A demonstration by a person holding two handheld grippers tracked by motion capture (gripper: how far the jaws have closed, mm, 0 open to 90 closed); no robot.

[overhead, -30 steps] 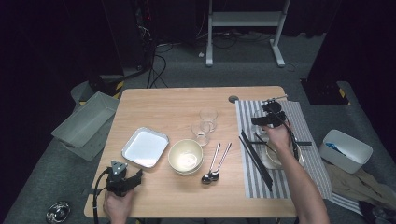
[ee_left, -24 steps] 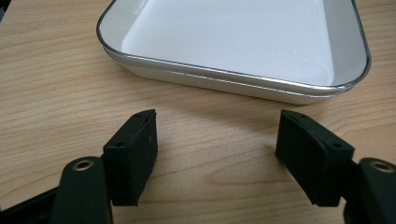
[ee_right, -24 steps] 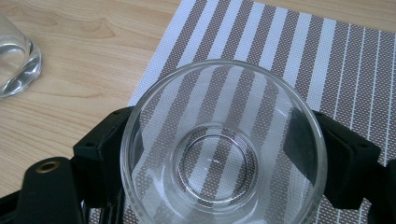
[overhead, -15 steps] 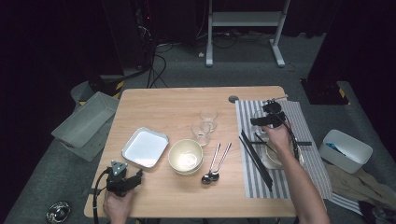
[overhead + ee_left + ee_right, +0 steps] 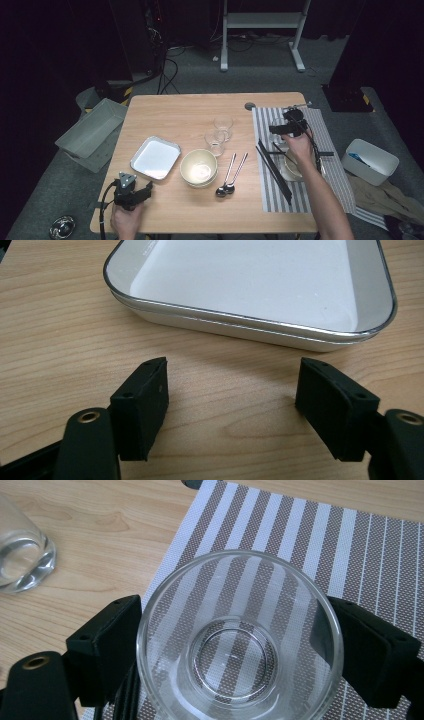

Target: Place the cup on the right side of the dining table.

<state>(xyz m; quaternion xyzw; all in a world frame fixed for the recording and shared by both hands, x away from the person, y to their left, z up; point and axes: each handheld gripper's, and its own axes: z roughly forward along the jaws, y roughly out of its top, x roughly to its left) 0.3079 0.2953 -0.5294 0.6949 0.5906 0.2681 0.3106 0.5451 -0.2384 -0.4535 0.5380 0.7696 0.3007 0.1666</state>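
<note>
The wooden table [image 5: 185,115] carried a striped placemat [image 5: 320,131] at its right side. Over the mat, the right gripper [image 5: 235,645] clamped a clear drinking glass [image 5: 240,640] upright. The left gripper [image 5: 230,400], jaws apart, rested just before a white tray [image 5: 250,280].

The right gripper [image 5: 280,131] hovers over the striped mat [image 5: 320,150], apparently gripping a glass [image 5: 278,128].
</note>
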